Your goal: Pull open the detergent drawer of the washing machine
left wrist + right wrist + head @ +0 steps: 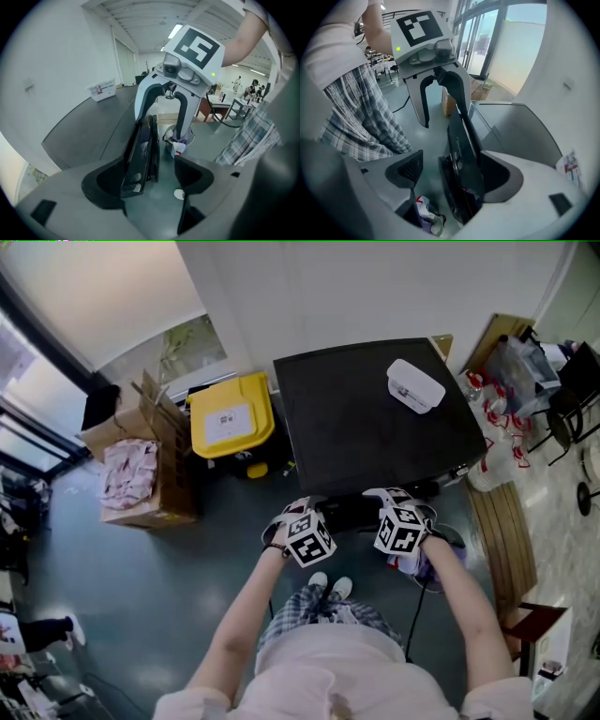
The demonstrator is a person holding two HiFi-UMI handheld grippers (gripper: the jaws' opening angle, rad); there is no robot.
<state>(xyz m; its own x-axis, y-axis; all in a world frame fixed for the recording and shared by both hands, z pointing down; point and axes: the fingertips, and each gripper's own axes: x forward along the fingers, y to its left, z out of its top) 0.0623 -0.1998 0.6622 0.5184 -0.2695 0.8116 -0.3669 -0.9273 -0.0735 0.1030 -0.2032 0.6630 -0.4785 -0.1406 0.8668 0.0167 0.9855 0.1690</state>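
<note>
Plaid shirt (323, 610) and forearms fill 6 o'clock in the head view, shoes (330, 587) just above. Both grippers are at the front edge of the washing machine (375, 418), whose black top takes centre to 1 o'clock.

Left gripper (302, 532): jaws wide apart, nothing clamped. In its own view (157, 183) the glossy black detergent drawer (140, 154) front stands edge-on in the gap, close against the 9 o'clock jaw and clear of the other one.

Right gripper (401, 529): jaws also spread, no grip. In its view (450, 176) the same black panel (464, 159) sits in the gap, hard by the 3 o'clock jaw.

From above, the drawer (349, 512) is the dark piece at the machine's front lip, between the two grippers. Can't tell how far out it is.

White box (414, 385) on the machine top at 1 o'clock. Yellow bin (232, 416) beside the machine at 11 o'clock, cardboard box (141, 465) at 9 o'clock.
</note>
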